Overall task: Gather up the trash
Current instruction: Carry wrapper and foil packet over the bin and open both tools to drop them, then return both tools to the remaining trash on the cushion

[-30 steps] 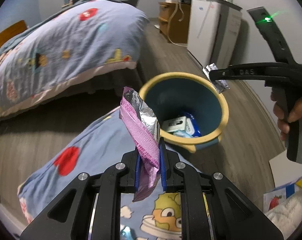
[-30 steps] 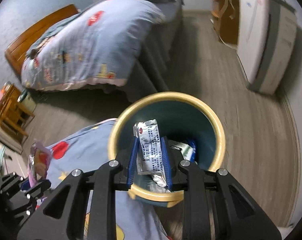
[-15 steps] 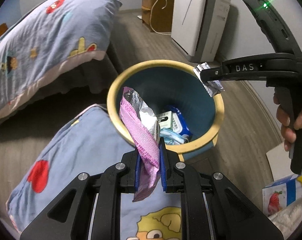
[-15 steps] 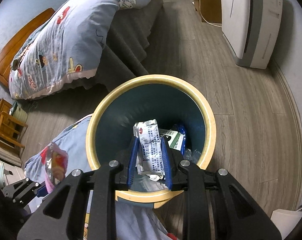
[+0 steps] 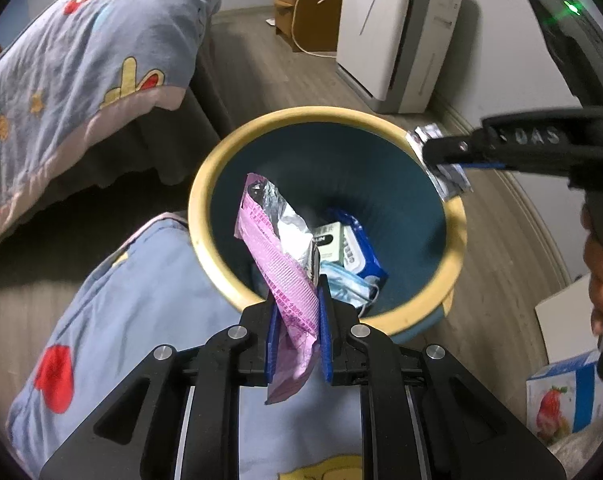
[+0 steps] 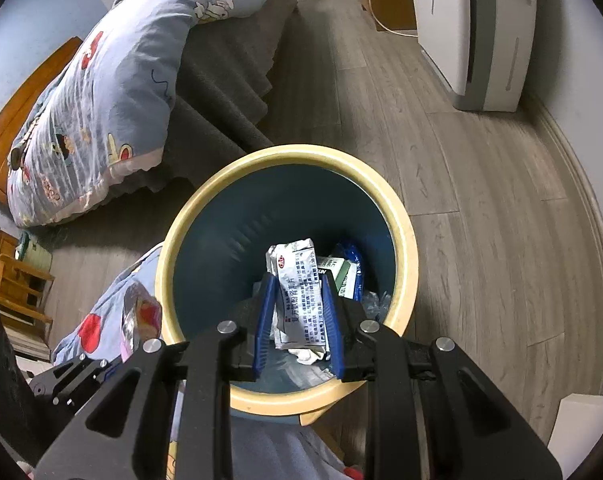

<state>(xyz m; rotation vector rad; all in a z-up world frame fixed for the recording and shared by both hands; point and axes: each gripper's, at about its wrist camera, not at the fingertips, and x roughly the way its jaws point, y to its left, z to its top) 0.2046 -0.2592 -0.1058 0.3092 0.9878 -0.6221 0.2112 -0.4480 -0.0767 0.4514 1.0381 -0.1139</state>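
Observation:
A round bin (image 5: 457, 236) (image 6: 407, 240), dark blue inside with a yellow rim, stands on the floor and holds several wrappers and a blue packet (image 5: 359, 248). My left gripper (image 5: 298, 300) is shut on a pink foil wrapper (image 5: 277, 248), whose top leans over the bin's near rim. My right gripper (image 6: 297, 292) is shut on a white printed foil sachet (image 6: 301, 292) held above the bin's opening. In the left wrist view the right gripper (image 5: 441, 152) comes in from the right over the far rim with the sachet (image 5: 441, 160).
A blue cartoon-print duvet (image 5: 113, 320) lies beside the bin, under my left gripper. A bed (image 6: 101, 92) stands behind, a white appliance (image 5: 389, 28) by the wall. A carton with a strawberry picture (image 5: 561, 400) sits at the right. Bare wood floor (image 6: 481, 200) lies right of the bin.
Both grippers have come lower and closer to the bin. The pink wrapper now overlaps the near rim and the sachet hangs over the opening. Both grips are unchanged.

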